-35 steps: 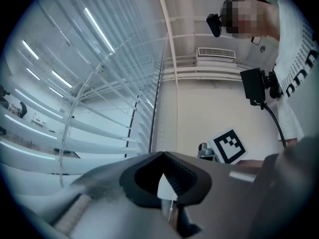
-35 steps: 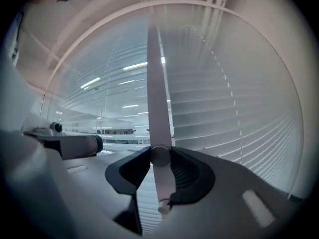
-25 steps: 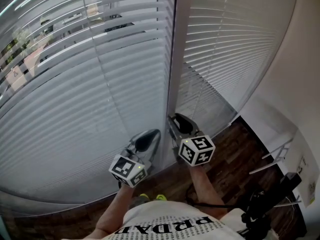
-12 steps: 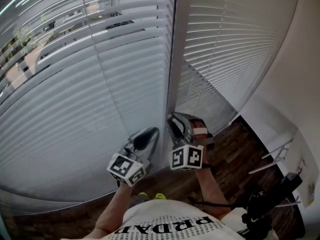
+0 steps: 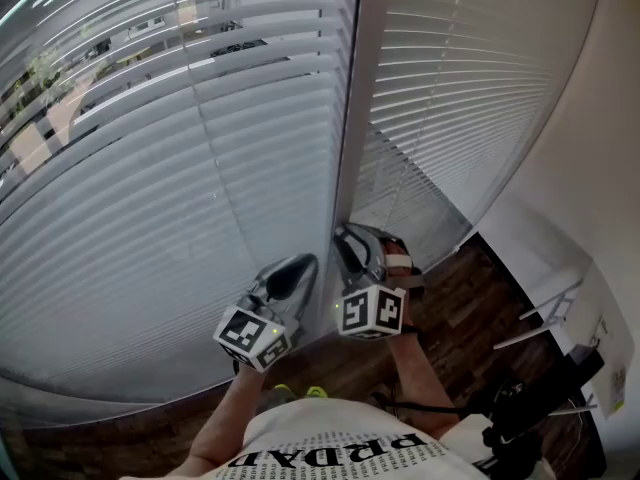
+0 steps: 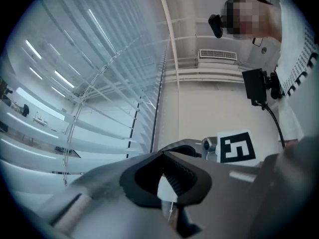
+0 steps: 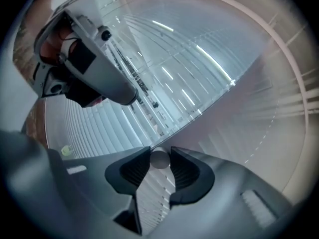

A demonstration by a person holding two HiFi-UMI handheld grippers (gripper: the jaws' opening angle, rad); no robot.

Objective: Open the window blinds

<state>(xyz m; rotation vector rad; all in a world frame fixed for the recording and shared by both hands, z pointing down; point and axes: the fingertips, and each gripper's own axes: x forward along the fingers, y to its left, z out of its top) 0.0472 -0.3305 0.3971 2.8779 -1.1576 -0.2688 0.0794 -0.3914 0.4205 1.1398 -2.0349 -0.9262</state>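
Blinds (image 5: 180, 198) hang on both sides of the frame (image 5: 350, 118). Upper-left slats are tilted, showing daylight; the lower ones look flat. Right gripper (image 5: 350, 243), at the frame's foot, is clamped on a round wand (image 7: 159, 159). Left gripper (image 5: 300, 268), just left of the frame, is pinched on a thin cord (image 6: 171, 209).

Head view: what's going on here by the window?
A person works the window blinds with a gripper in each hand, low by the frame. The right gripper has its fingers closed on a round rod, likely the tilt wand; the left gripper pinches what looks like a thin cord. The blinds are part open, outdoors showing through upper gaps.
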